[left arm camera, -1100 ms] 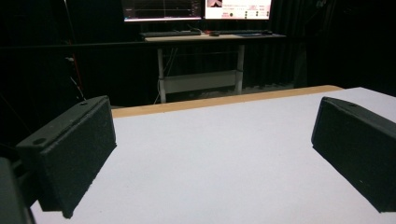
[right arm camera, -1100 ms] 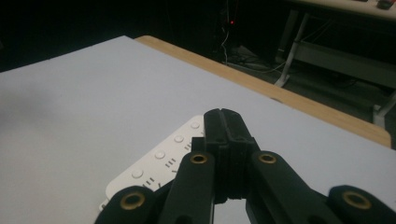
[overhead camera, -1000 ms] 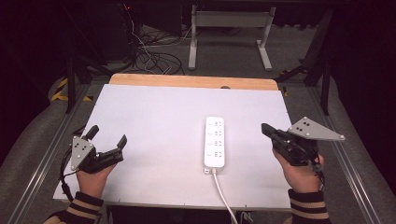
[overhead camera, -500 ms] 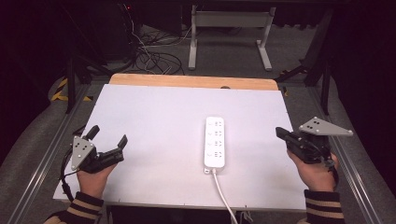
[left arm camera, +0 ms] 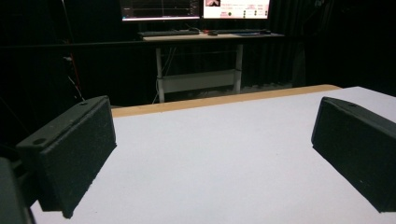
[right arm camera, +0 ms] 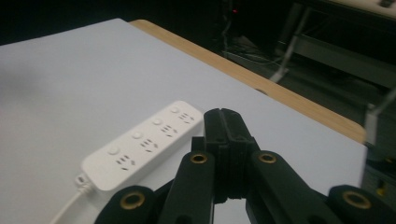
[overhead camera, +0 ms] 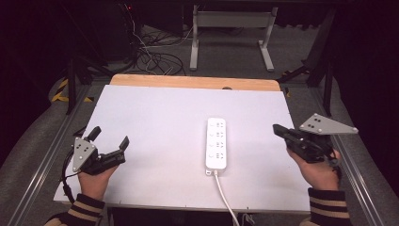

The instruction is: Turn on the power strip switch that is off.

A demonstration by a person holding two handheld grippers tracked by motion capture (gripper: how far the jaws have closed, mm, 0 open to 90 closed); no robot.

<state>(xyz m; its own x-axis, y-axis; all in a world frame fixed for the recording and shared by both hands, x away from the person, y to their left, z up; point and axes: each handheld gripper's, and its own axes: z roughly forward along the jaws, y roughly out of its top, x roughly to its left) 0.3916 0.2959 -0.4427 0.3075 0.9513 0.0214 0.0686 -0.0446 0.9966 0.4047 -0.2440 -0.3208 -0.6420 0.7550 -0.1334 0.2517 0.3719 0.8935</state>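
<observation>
A white power strip (overhead camera: 216, 143) with several sockets lies flat right of the middle of the white tabletop (overhead camera: 160, 117), its cable (overhead camera: 225, 197) running off the front edge. My left gripper (overhead camera: 110, 136) rests at the table's front left, open, jaws wide apart with nothing between them. In the left gripper view the gripper (left arm camera: 210, 135) frames bare white surface between its pads (left arm camera: 74, 149). My right gripper (overhead camera: 277, 128) hovers near the right edge, shut and empty, pointing toward the strip. In the right gripper view its closed tips (right arm camera: 223, 116) sit just right of the power strip (right arm camera: 144, 142).
A wooden strip (overhead camera: 193, 82) borders the table's far edge. Metal rails (overhead camera: 360, 179) run along both sides. Beyond the table are a desk frame (overhead camera: 230, 28) and loose cables (overhead camera: 150, 56) on the floor. Monitors (left arm camera: 196, 7) stand on a far desk.
My right gripper has drawn back to the right, away from the power strip, and stays shut. The left gripper and the strip have not moved.
</observation>
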